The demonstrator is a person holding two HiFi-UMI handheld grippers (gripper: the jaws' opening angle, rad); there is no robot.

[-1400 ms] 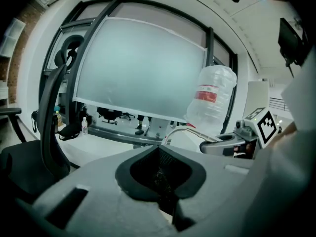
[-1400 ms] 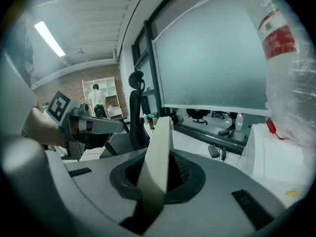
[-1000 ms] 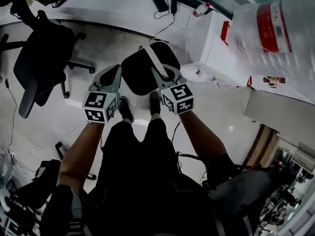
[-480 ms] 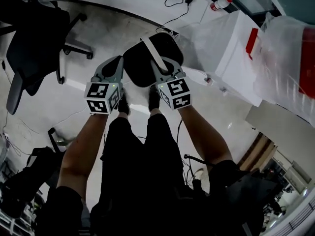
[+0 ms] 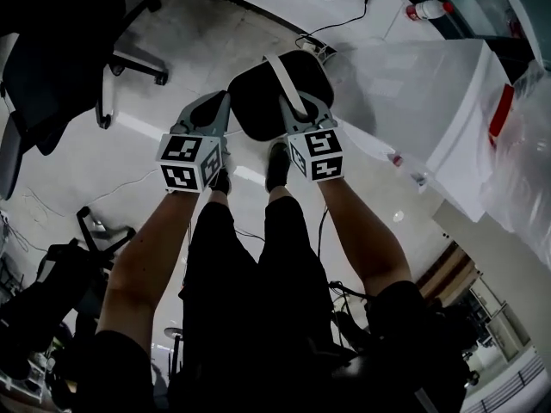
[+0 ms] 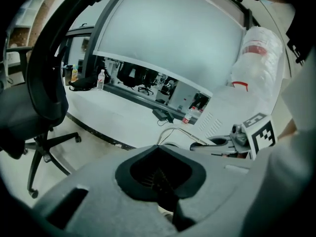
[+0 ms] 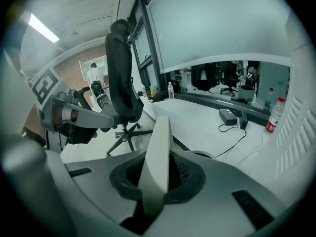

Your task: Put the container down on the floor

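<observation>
Left hand-held gripper [image 5: 220,110] and right hand-held gripper [image 5: 300,110] either side of container [image 5: 258,101], office chair [image 5: 52,33] far left, bottle [image 5: 428,9] beyond right.

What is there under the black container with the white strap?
Pale glossy floor shows all around the black rounded container, with the person's dark shoes by its near edge. The patch directly beneath is covered by the container itself and cannot be seen.

No legible text anywhere. Bottle [image 5: 428,10] at one o'clock: red label, too small. Plastic bag [image 5: 521,170] at three o'clock: red print, unreadable.
</observation>
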